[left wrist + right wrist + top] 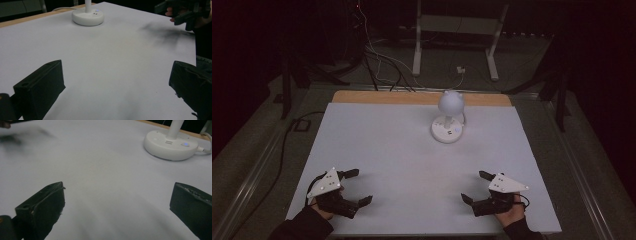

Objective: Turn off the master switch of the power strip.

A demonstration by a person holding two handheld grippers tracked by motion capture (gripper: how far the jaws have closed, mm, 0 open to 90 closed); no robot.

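left gripper (358, 186): held at the near left of the white table (377, 135), jaws spread wide, nothing between them | right gripper (474, 186): held at the near right, jaws spread wide, nothing gripped | desk lamp (448, 116): white, round-headed, stood upright on its round base toward the far edge, well apart from both grippers

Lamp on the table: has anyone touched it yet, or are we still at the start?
Nothing looks done: the lamp stands upright at the far side of the table, untouched. Nothing is in hand: the left gripper and right gripper sit open and empty near the front edge. Reaching the lamp remains.
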